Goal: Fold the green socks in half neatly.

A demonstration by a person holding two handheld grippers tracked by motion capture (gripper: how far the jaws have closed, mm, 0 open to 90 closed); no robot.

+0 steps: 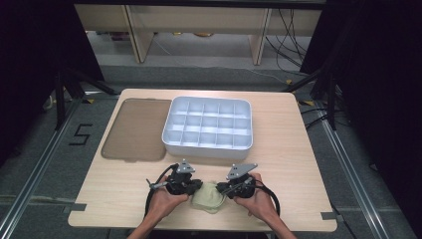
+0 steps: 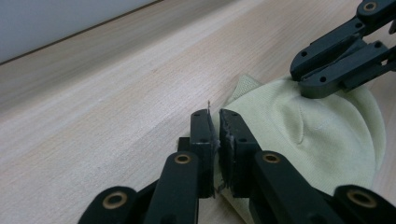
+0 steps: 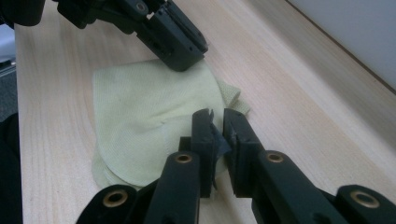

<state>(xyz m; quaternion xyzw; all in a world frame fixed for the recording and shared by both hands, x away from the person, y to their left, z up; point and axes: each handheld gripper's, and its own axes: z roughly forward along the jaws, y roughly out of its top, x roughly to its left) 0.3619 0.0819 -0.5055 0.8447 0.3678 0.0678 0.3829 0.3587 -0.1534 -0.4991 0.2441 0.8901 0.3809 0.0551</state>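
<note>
Pale yellow-green knit cloth [image 1: 209, 197] lies folded on the wooden table [image 1: 298, 164] at the 6 o'clock edge, between both tools. The left gripper [image 1: 198, 186] pinches the cloth's 9 o'clock edge, its jaws closed on the fabric; the right gripper [image 1: 222, 189] clamps the 3 o'clock edge likewise. Gripping opposite edges probably serves to control the fold or lift the piece evenly. Count: one brown translucent lid [image 1: 135, 129] at 10 o'clock, one white divided tray [image 1: 171, 147] at 12 o'clock, one cloth, two grippers.
</note>
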